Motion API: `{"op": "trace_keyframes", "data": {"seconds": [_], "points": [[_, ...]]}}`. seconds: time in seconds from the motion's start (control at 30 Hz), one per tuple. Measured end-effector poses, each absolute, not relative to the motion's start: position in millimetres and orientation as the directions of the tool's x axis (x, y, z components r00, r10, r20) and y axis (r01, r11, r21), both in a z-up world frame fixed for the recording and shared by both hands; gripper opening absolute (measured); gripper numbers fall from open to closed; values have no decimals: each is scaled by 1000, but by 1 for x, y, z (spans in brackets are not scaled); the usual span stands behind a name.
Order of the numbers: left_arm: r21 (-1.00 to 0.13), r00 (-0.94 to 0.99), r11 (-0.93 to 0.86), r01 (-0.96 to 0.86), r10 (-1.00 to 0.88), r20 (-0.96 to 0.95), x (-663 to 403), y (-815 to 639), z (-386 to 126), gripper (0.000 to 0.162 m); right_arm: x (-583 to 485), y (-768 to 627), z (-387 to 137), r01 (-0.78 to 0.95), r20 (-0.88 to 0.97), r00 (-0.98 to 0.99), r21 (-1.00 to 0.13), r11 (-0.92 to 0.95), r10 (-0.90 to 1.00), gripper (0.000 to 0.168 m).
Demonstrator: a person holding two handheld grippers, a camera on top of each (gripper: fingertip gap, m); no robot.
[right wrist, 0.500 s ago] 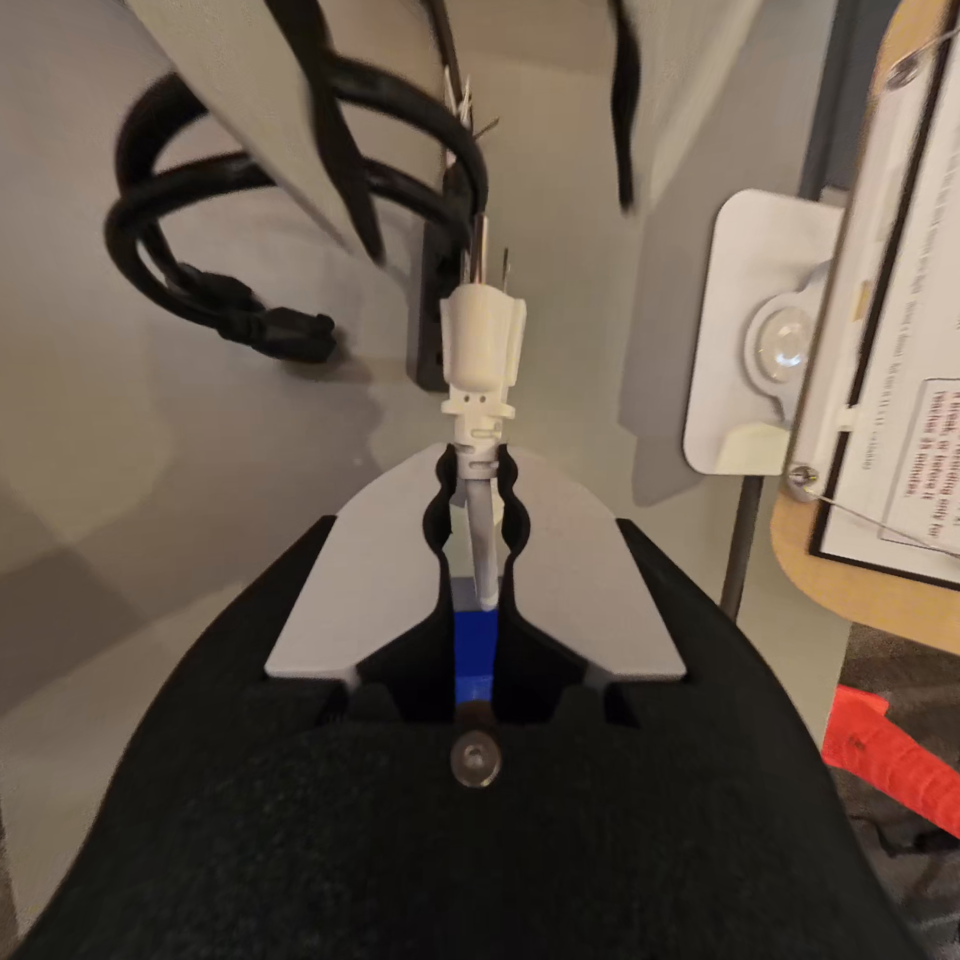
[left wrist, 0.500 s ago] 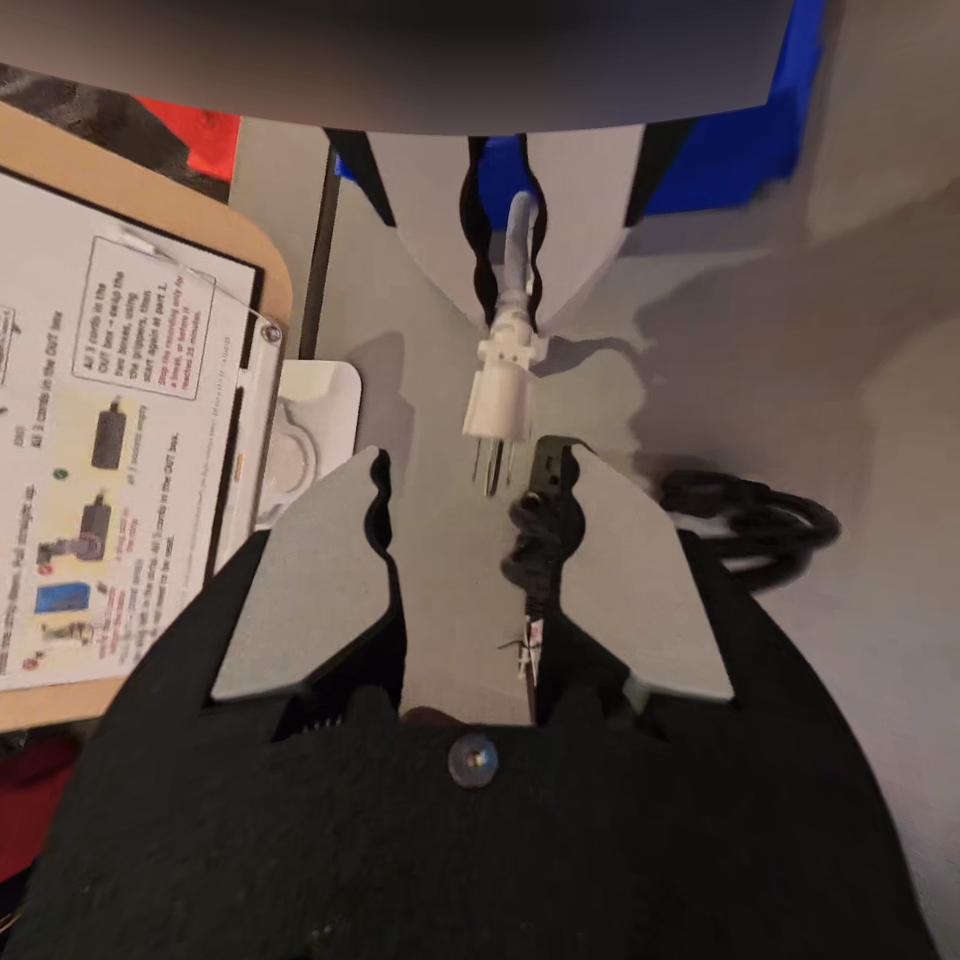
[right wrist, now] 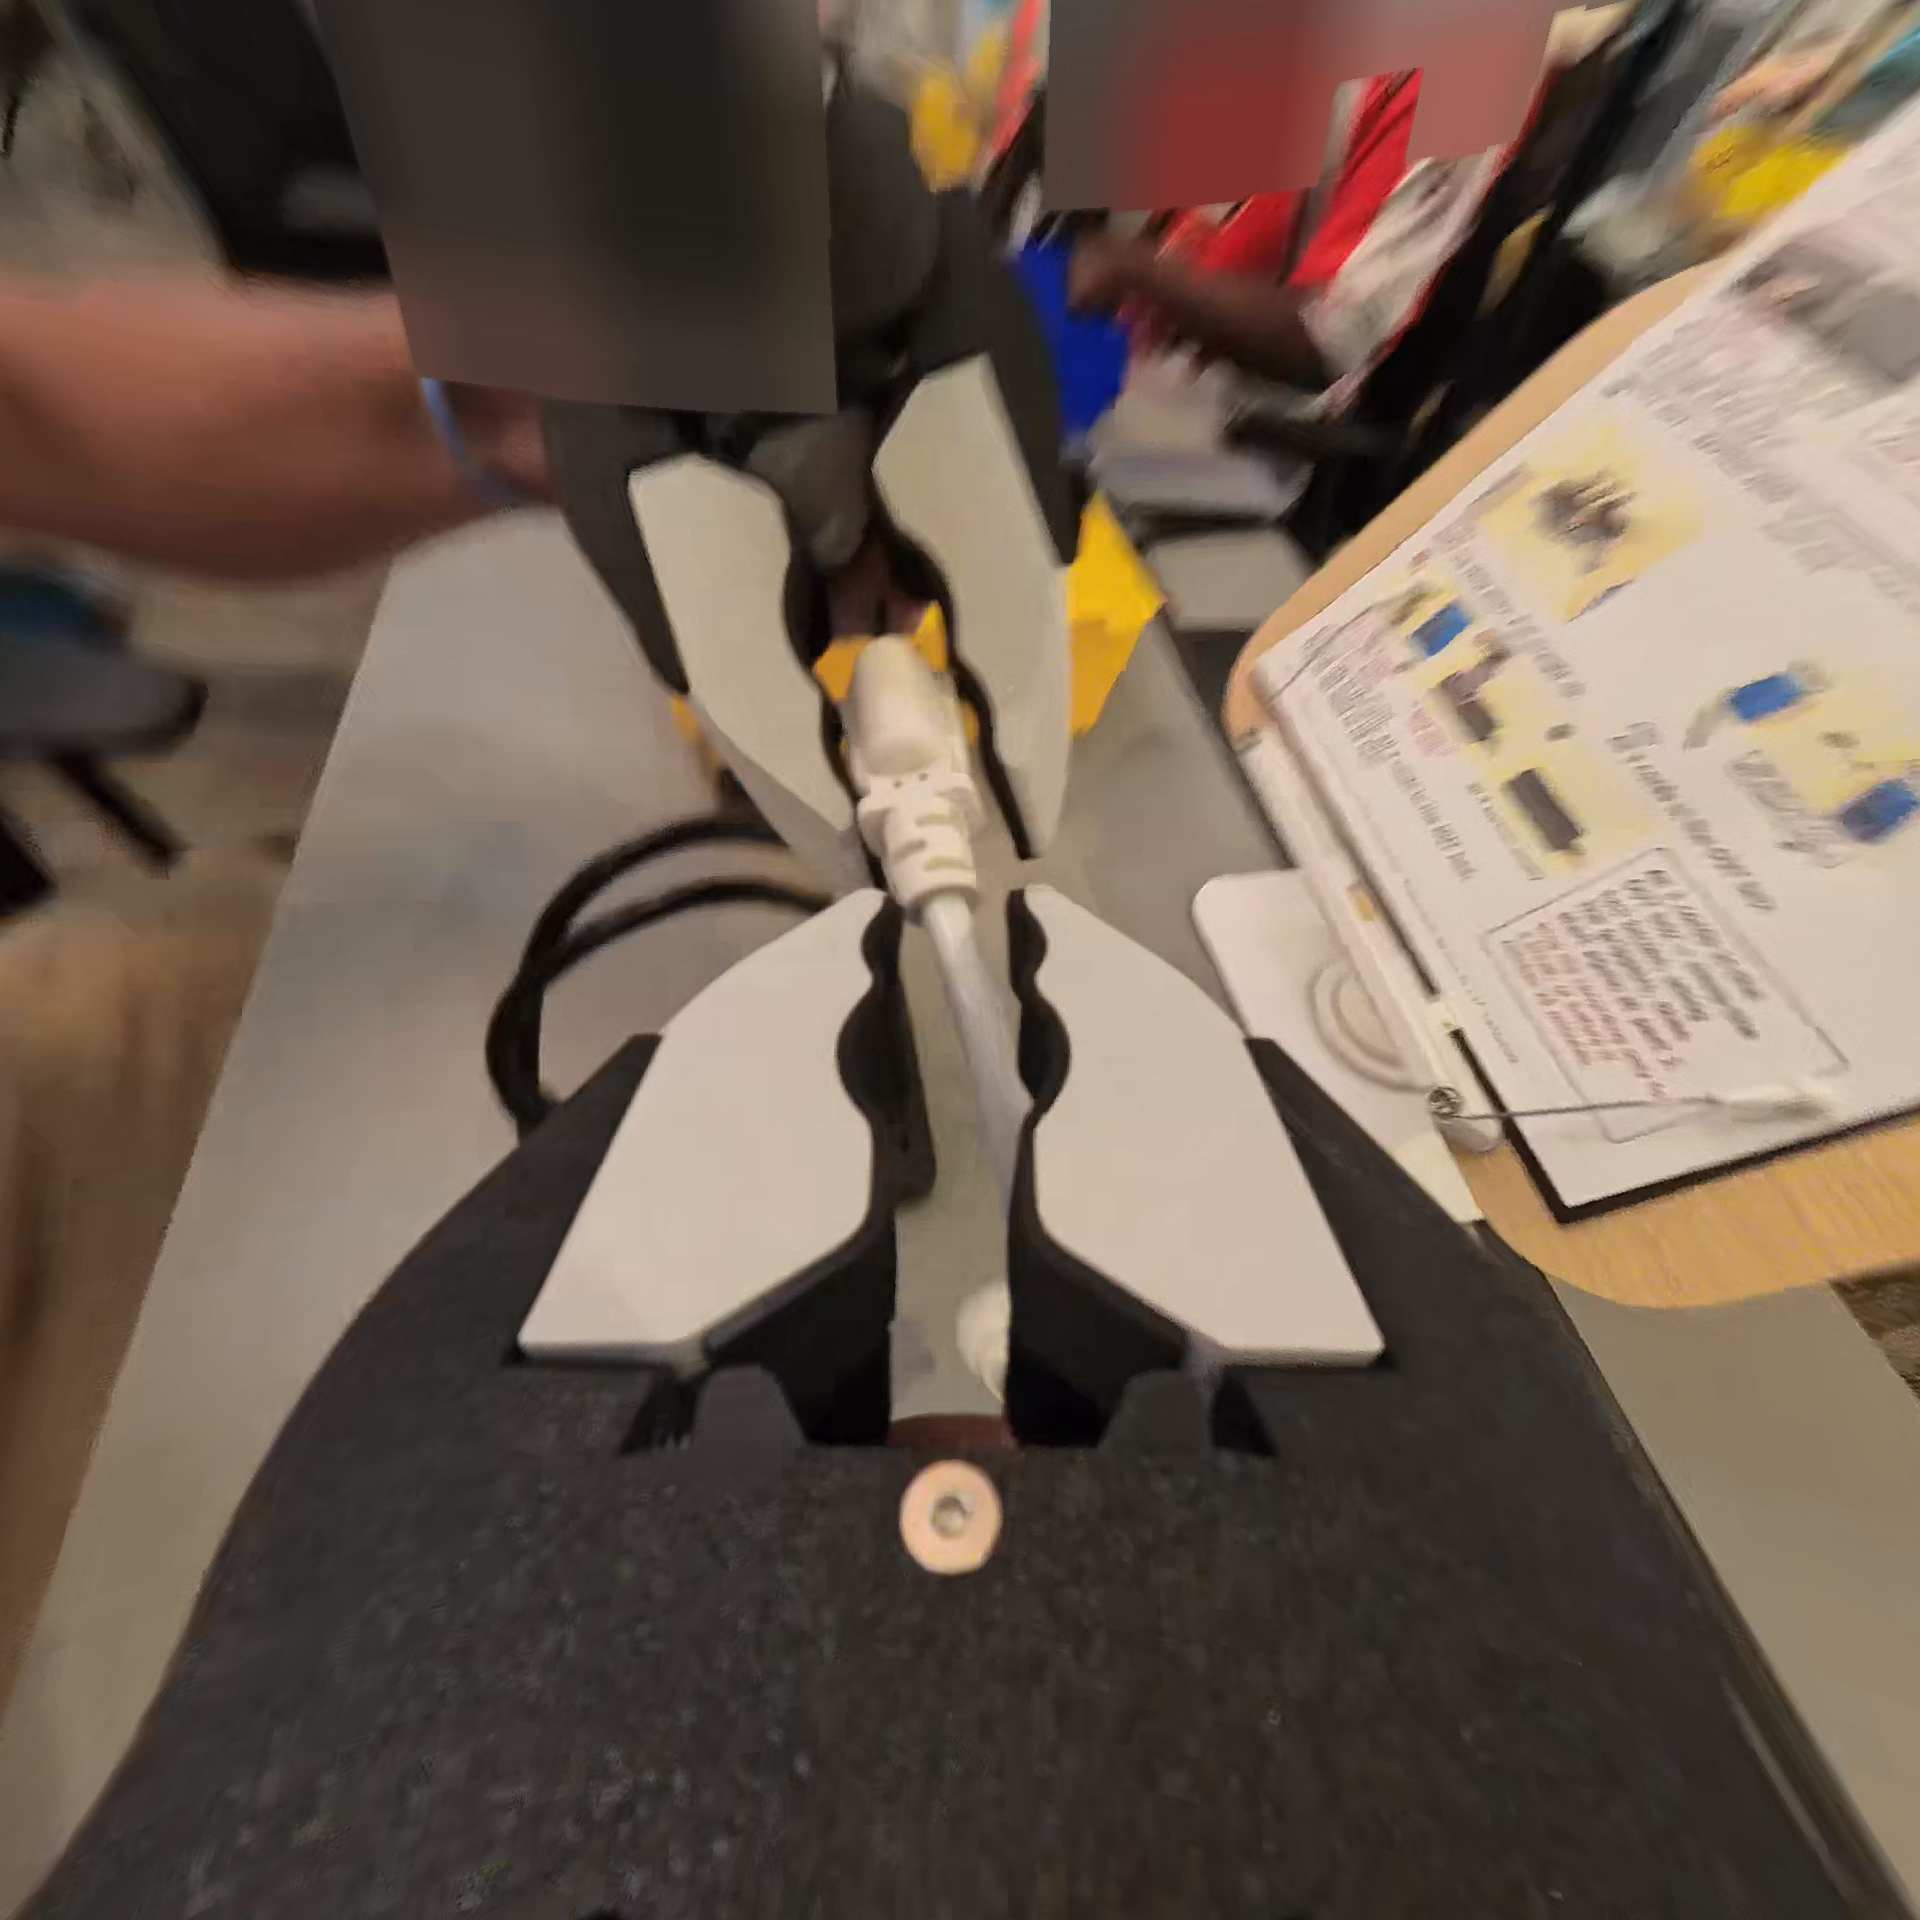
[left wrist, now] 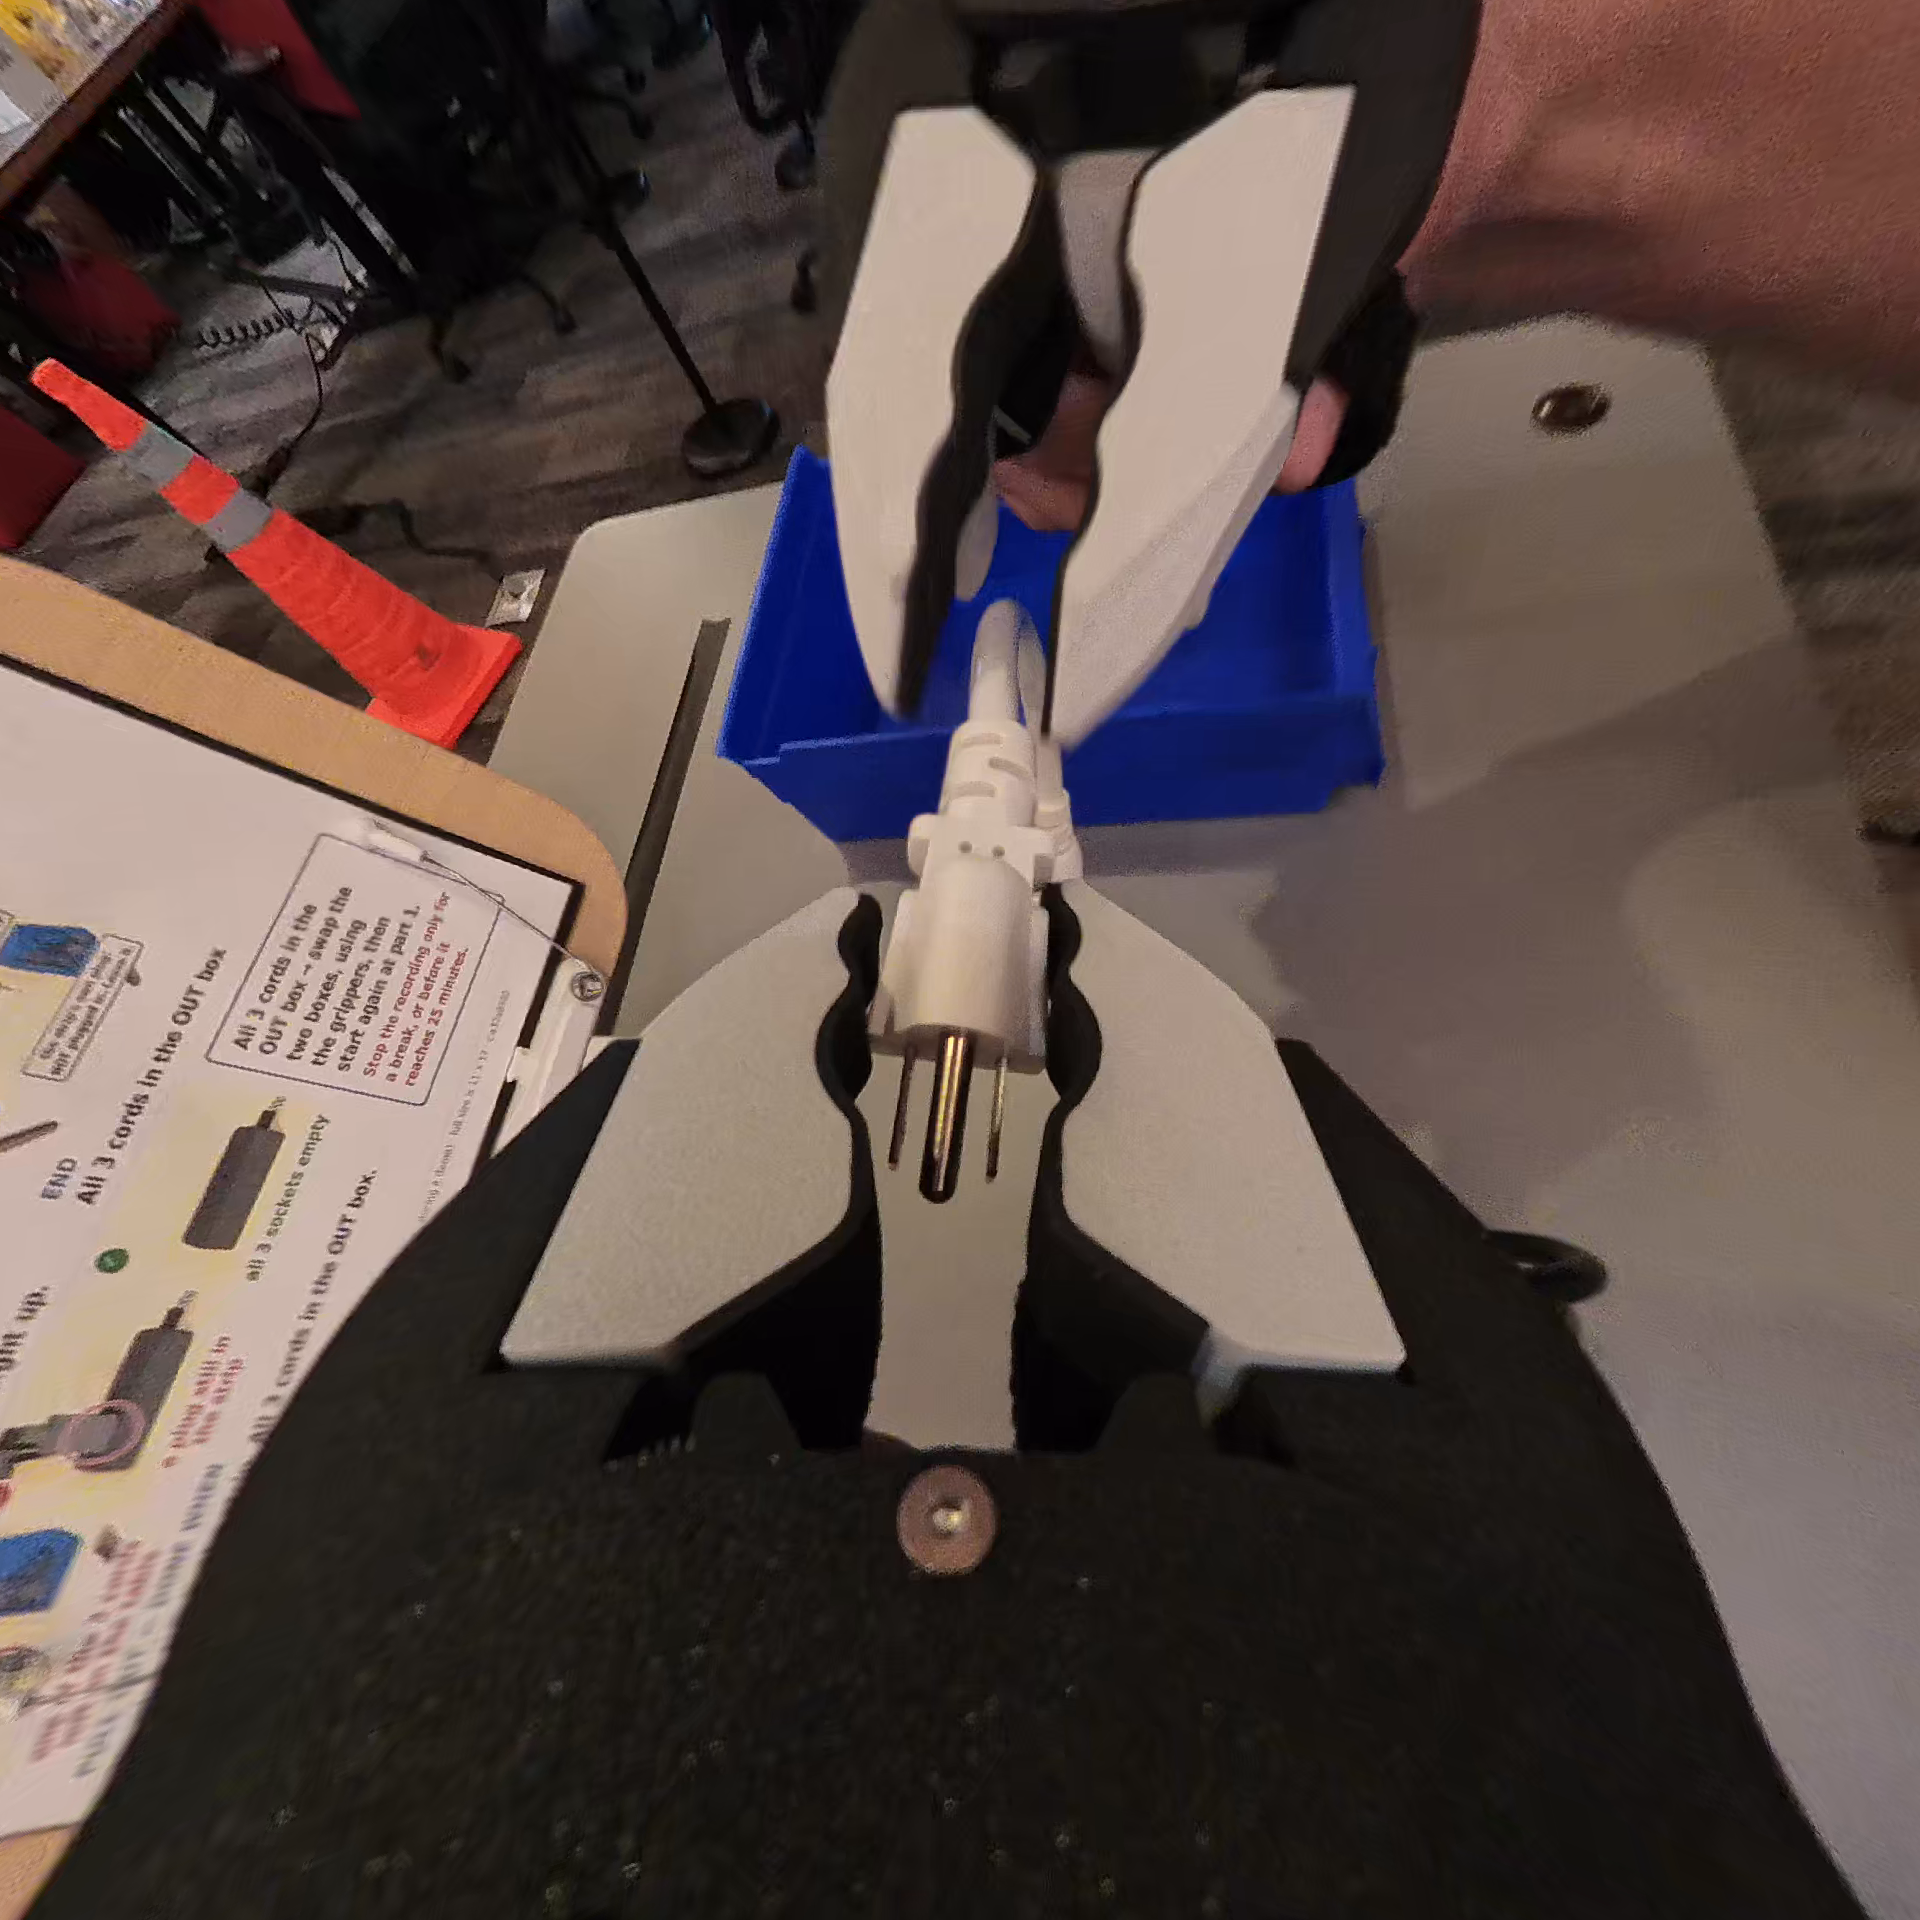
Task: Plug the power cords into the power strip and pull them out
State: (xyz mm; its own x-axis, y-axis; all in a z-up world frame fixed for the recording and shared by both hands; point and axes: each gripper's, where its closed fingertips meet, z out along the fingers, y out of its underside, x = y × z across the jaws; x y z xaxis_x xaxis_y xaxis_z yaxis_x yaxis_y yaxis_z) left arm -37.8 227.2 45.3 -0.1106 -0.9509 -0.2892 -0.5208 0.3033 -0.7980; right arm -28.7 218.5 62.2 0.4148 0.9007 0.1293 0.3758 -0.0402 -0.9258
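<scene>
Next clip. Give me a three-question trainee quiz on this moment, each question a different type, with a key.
1. True or false: the white plug lies loose on the table.
2. Which way do the plug's prongs point? A) up at the ceiling B) toward the left gripper and its camera C) straight down
3. Fill in: the right gripper has its fingers ___ around the white cord.
Key: 1 false, the left gripper's fingers clamp it above the table; 2 B; 3 open.
</scene>
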Motion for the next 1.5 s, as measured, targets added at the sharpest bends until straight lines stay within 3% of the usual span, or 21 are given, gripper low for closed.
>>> {"op": "trace_keyframes", "data": {"seconds": [0.1, 0.2, 0.33, 0.4, 0.47, 0.63, 0.7, 1.03, 1.2, 1.33, 1.4, 1.43, 1.5], "points": [[-865, -96, 231, -445, -973, -210, -45, 228, 56, 30, -13, 209, 89, 14, -56, 545, -997, -76, 837, 30], [-903, -59, 181, -391, -983, -171, -50, 234, 63, 30, -5, 191, 89, -304, -278, 524, -944, -128, 805, 48], [-946, -17, 113, -305, -993, -113, -51, 237, 72, 29, -19, 162, 92, -606, -378, 379, -791, -82, 845, 31], [-962, -32, 83, -260, -997, -77, -48, 231, 75, 29, -41, 181, 78, -590, -443, 366, -791, -164, 818, 54], [-975, -68, 46, -216, -997, -32, -45, 220, 78, 29, -49, 200, 79, -596, -458, 375, -785, -168, 806, 56], [-989, -125, -87, -120, -987, 102, -49, 206, 78, 29, -52, 206, 102, -570, -306, 434, -822, -5, 848, 39], [-987, -150, -135, -88, -978, 148, -52, 204, 76, 29, -55, 205, 102, -516, -264, 454, -857, 9, 851, 16], [-983, -217, -133, -124, -963, 158, -50, 189, 59, 29, -84, 203, 87, -135, -44, 453, -991, 20, 891, 27], [-986, -236, -130, -105, -960, 151, -53, 188, 62, 29, -86, 196, 86, -44, -14, 396, -999, 4, 918, 28], [-989, -242, -125, -83, -960, 142, -57, 188, 65, 29, -86, 195, 87, -67, -64, 366, -997, -42, 929, 27], [-986, -258, -159, -45, -952, 165, -63, 190, 72, 29, -79, 195, 90, -110, -94, 360, -992, -57, 928, 19], [-984, -261, -172, -41, -949, 177, -65, 191, 71, 29, -75, 193, 89, -108, -86, 354, -993, -50, 931, 5], [-984, -254, -171, -59, -950, 180, -65, 192, 65, 29, -72, 190, 88, -102, -82, 340, -993, -50, 937, 1]]}}
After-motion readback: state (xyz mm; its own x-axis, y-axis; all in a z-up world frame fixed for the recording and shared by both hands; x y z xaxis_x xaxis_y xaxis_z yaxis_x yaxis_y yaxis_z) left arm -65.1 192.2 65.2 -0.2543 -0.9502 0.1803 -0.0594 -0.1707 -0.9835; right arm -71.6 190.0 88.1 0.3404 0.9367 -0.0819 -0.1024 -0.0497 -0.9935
